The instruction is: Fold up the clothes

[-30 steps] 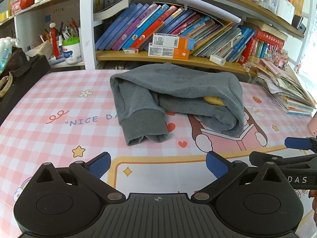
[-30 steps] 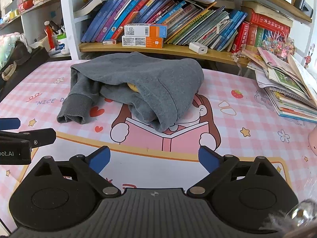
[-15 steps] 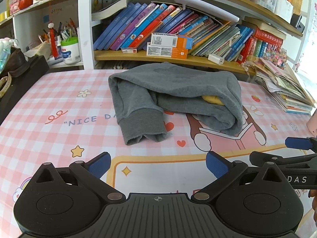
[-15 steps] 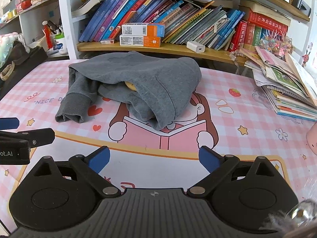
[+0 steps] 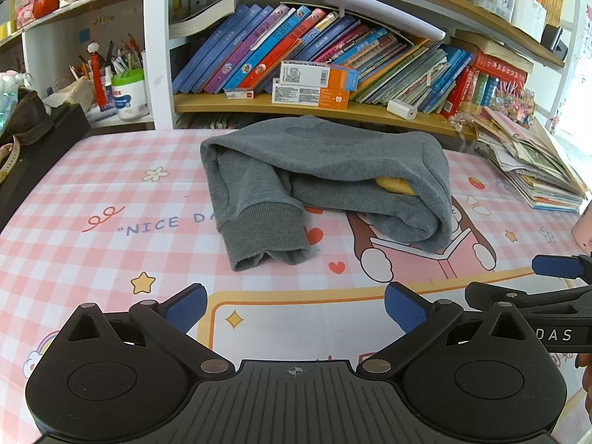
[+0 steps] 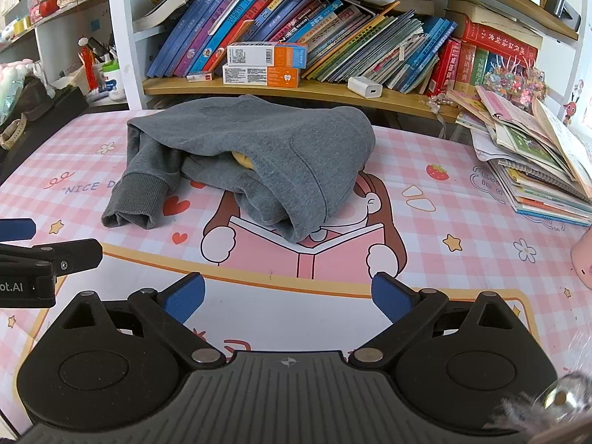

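Note:
A grey sweatshirt [image 5: 325, 170] lies folded in a bundle on the pink checked table mat [image 5: 92, 192], with a ribbed cuff [image 5: 264, 236] hanging toward me and a bit of yellow [image 5: 394, 185] showing inside. The same sweatshirt [image 6: 259, 155] fills the middle of the right wrist view. My left gripper [image 5: 294, 305] is open and empty, well short of the cuff. My right gripper [image 6: 286, 296] is open too, empty, near the mat's front. Each gripper shows at the edge of the other's view.
A bookshelf [image 5: 333, 107] full of slanted books and two orange boxes [image 5: 314, 85] stands right behind the table. A stack of magazines [image 6: 536, 170] sits at the right, a black bag [image 5: 33, 137] at the left, a pink object [image 6: 582, 262] at the right edge.
Both views have crept very slightly; the sweatshirt sits marginally lower and closer. Both grippers stay open and nothing was taken hold of.

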Demonstrator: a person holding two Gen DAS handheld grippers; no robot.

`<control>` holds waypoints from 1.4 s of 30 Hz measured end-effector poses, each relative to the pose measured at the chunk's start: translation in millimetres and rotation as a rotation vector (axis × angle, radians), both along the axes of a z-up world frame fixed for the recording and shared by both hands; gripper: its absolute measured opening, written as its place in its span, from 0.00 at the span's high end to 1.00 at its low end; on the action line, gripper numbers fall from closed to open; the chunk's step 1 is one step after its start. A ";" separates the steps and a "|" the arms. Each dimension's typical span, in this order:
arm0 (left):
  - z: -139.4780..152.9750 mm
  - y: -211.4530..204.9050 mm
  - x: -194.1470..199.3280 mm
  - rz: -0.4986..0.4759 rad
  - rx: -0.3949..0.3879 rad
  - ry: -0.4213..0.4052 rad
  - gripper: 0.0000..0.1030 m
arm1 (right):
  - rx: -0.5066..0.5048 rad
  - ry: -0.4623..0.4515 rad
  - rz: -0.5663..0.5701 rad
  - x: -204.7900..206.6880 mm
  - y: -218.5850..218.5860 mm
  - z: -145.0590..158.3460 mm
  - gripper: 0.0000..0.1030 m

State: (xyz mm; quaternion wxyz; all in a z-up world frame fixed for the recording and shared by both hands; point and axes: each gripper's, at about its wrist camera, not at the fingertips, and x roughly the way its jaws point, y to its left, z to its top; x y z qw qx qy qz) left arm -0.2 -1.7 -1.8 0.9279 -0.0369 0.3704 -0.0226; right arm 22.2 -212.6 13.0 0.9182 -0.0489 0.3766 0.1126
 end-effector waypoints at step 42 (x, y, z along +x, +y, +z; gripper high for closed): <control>-5.2 1.2 21.3 -0.023 -0.005 0.022 0.00 | 0.007 0.029 -0.017 22.7 -0.5 -9.1 0.05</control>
